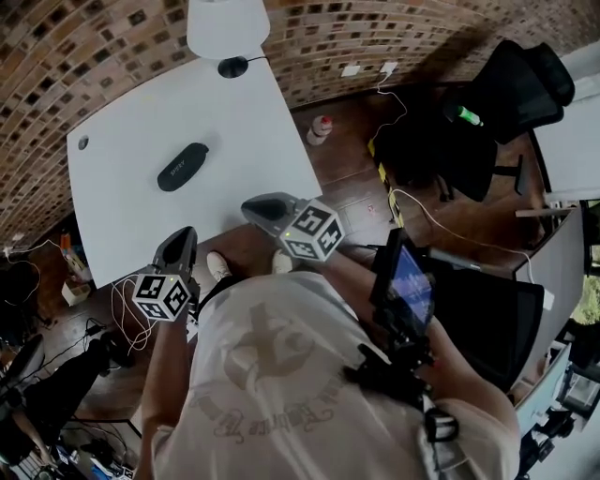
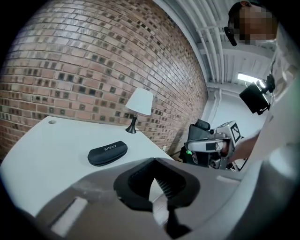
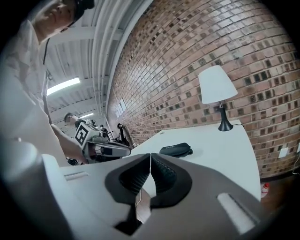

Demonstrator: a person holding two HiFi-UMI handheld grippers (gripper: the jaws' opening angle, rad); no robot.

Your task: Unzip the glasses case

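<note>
A black zipped glasses case lies flat near the middle of the white table. Both grippers hang short of the table's near edge, apart from the case. My left gripper is shut with nothing between its pads, and the case lies ahead of it to the left. My right gripper is also shut and empty, off the table's near right corner, with the case ahead and slightly right. Each gripper shows in the other's view: the right gripper, the left gripper.
A white-shaded lamp stands at the table's far edge against the brick wall. A black office chair, floor cables and a bottle lie to the right. A small grommet sits near the far left corner.
</note>
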